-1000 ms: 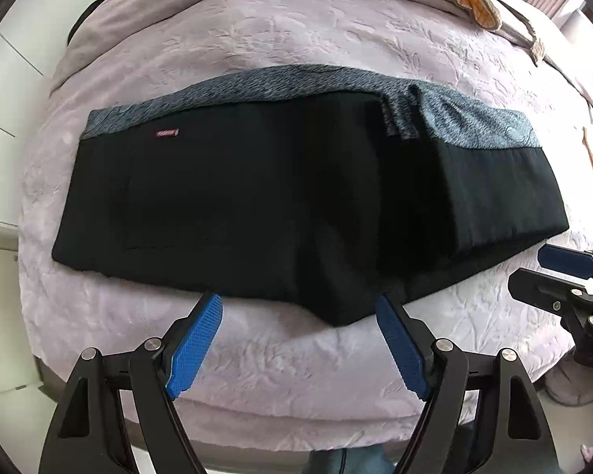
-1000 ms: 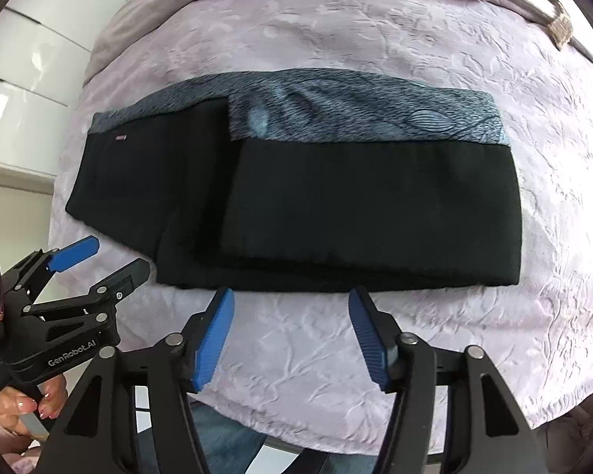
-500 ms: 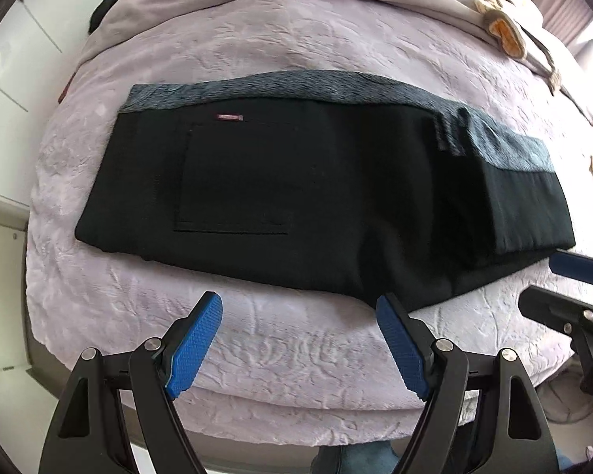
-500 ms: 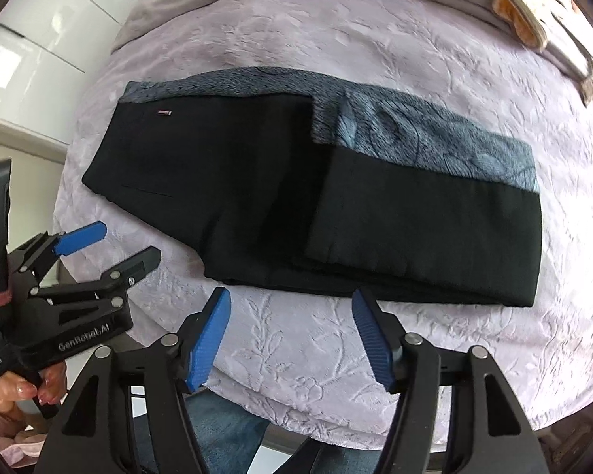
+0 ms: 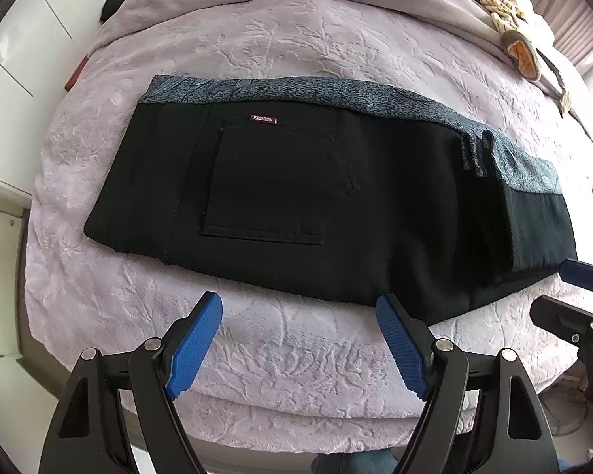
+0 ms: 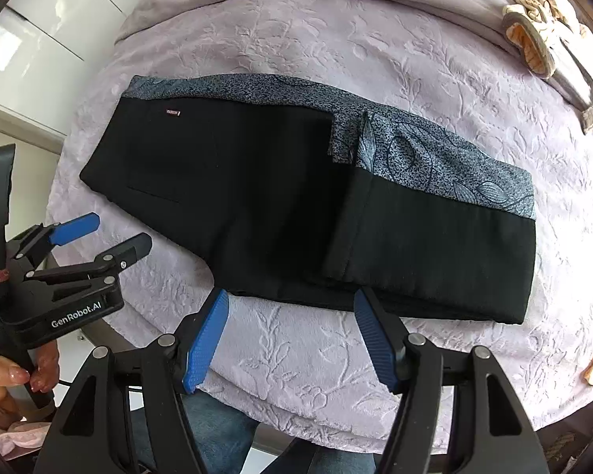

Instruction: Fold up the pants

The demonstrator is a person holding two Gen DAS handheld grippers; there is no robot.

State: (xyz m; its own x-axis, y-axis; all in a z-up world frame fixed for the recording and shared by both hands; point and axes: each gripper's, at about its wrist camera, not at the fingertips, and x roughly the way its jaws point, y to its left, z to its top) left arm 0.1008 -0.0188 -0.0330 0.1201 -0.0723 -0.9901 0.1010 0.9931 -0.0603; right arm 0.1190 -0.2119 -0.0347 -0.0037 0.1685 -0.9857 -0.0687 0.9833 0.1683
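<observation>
- Pants (image 5: 336,213) lie flat across the bed (image 5: 296,359), folded in a long band near its front edge; patterned grey waistband on the far side.
- Red tag (image 5: 263,118) above the back pocket reads "FASHION".
- Left gripper (image 5: 300,341): jaws wide, empty, over the front edge. Body marked "GenRobot.AI".
- Right gripper (image 6: 290,339): jaws wide, nothing between, just been opening.

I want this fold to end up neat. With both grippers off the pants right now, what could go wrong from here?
1. The folded-over flap lies askew on the pants; folding again may lock in that slant.
2. The plush bedspread is soft, so the open left gripper or right gripper might pinch it with the hem.
3. A grip on only the top layer could undo the fold.
</observation>
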